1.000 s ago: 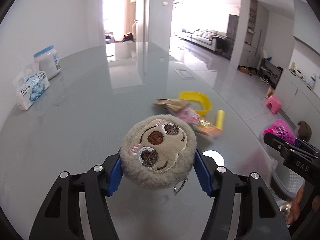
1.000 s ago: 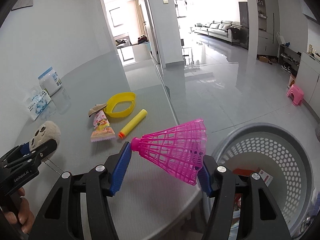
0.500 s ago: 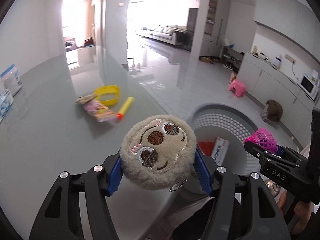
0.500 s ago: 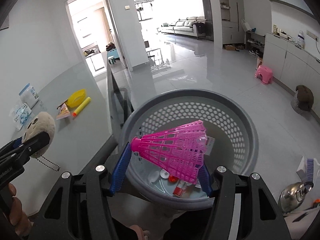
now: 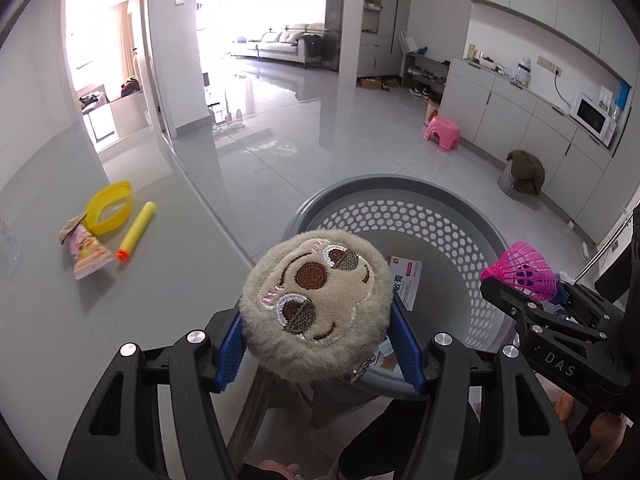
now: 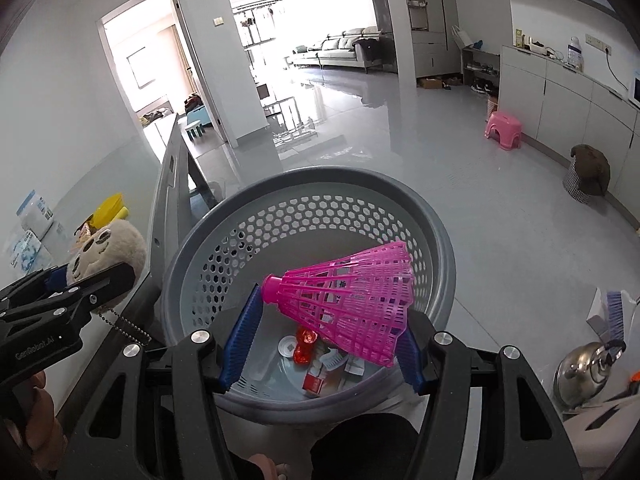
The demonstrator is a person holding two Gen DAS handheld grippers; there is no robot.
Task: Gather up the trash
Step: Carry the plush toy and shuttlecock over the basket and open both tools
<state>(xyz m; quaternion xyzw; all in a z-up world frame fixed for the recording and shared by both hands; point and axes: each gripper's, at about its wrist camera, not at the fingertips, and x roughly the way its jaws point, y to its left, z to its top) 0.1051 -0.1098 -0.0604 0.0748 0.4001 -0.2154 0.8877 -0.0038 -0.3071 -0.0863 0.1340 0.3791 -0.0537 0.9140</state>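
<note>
In the right wrist view, the right hand-held gripper (image 6: 328,340) is clenched on a pink plastic shuttlecock (image 6: 348,300), cork tip against the left pad, skirt against the right. It hangs over the open mouth of the grey perforated basket (image 6: 436,232), which already has wrappers and a small red item at its bottom. Letting go here should drop the shuttlecock cleanly inside; a wide, quick release would suit it, since the light skirt could cling to a pad.

In the left wrist view, the left hand-held gripper (image 5: 316,344) grasps a round beige plush keychain (image 5: 316,304) with an embroidered face, its bead chain dangling below. It sits at the basket's rim (image 5: 304,208) at about 9 o'clock of the opening, seemingly not yet clear of the edge. My judgement: carry it further toward the centre before opening, so the plush does not land on the rim and roll off to the floor.

The two grippers are near each other over one opening; releasing them one after the other would avoid a knock. The counter (image 5: 80,320) edge runs just beside the basket on the left. Farther off, at 10 o'clock on the counter, a snack wrapper (image 5: 86,254), a yellow foam dart (image 5: 136,232) and a yellow ring (image 5: 110,208) lie uncollected. Beyond the basket the floor is open.
</note>
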